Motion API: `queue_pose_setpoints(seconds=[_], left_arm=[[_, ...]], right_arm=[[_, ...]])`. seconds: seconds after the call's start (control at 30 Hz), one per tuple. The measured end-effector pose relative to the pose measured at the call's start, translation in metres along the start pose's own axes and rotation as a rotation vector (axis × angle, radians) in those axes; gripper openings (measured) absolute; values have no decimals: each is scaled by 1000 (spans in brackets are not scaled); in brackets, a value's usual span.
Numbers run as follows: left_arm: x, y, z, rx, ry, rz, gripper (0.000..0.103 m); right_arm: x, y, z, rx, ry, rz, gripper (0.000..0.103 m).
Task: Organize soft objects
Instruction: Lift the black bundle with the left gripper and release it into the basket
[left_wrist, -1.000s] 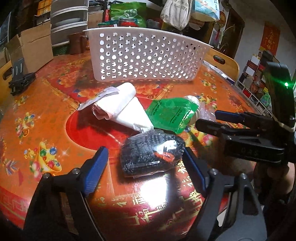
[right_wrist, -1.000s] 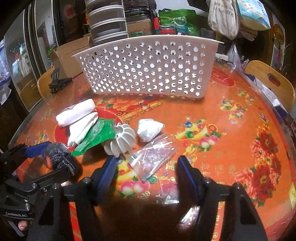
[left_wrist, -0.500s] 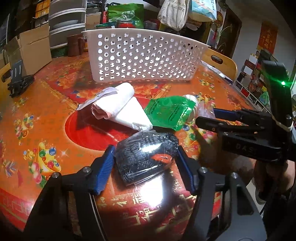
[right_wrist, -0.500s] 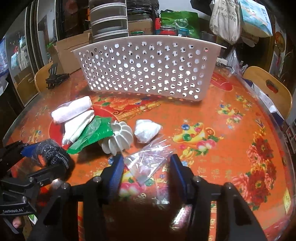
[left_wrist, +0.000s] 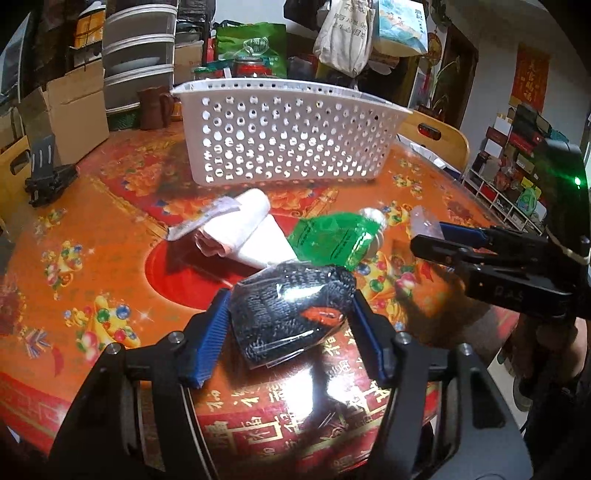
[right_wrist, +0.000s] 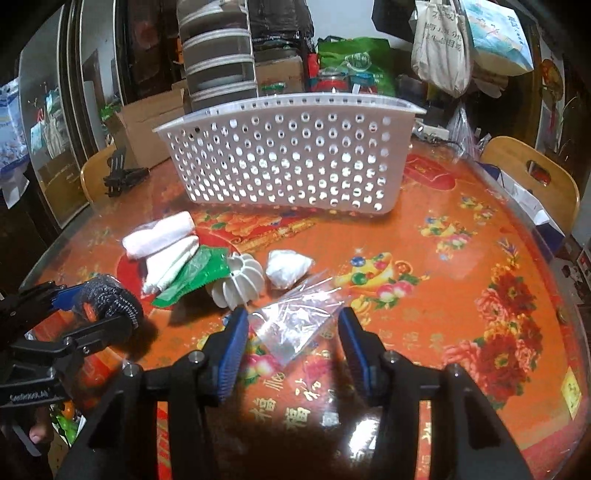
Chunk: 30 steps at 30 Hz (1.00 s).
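In front of the white basket (left_wrist: 291, 136), nearer us, the left gripper (left_wrist: 290, 325) clamps a bagged black knit bundle (left_wrist: 291, 302) between its pads; beside it, the right gripper (right_wrist: 291, 338) pinches a clear plastic bag (right_wrist: 295, 325), half-wide.

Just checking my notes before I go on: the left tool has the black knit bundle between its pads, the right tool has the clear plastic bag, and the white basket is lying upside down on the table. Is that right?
Not quite. The white basket stands upright with its open top up, as the right wrist view shows. The rest holds: the left tool has the black knit bundle between its pads, and the right tool has the clear plastic bag.
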<state>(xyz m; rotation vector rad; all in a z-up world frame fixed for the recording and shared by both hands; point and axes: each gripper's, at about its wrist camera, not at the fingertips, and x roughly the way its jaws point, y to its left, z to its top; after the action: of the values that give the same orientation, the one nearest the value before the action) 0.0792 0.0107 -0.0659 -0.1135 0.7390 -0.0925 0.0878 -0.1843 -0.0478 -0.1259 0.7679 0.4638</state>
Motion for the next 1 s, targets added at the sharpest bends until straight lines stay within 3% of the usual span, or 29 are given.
queue_pose_setpoints(seconds=[0.33, 0.53, 0.8, 1.0], left_arm=[[-22, 7, 28, 13, -45, 5, 60], [-39, 12, 64, 37, -93, 15, 60], [-47, 21, 153, 49, -132, 5, 60], [-12, 29, 232, 19, -62, 1, 60]], right_arm=[[-25, -2, 14, -18, -60, 11, 50], [-43, -5, 47, -58, -113, 10, 50], [-53, -4, 115, -142, -173, -5, 50], [-24, -15, 183, -139, -151, 3, 50]])
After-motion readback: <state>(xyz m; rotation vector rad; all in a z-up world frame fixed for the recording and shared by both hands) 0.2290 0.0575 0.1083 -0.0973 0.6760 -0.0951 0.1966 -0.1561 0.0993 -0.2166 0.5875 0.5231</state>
